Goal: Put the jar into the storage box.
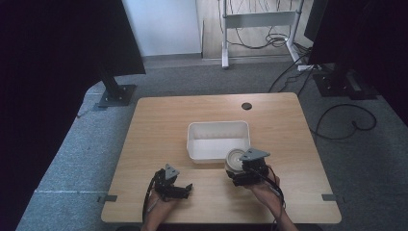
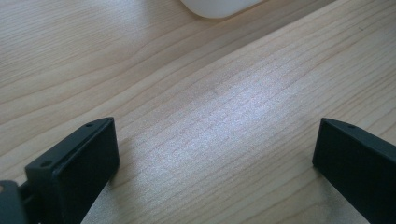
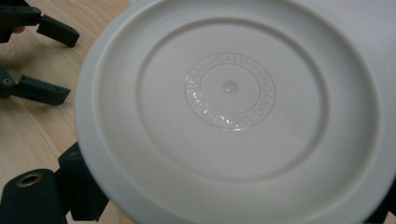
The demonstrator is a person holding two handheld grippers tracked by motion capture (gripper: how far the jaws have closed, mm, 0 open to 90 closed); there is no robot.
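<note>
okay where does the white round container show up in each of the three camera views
High view: the white round container sits right of centre, held in the right gripper, at the near right corner of the white bin.
Left gripper view: I can't pick it out; a white edge at the top looks like the bin.
Right gripper view: its embossed round face spans most of the frame.
Shared landmark: the wooden table.

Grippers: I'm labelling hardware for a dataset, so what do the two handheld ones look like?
Both are black. The left gripper and right gripper each carry a grey three-cornered plate on top and trail a black cable. Their fingers are blocky, with small screw holes.
</note>
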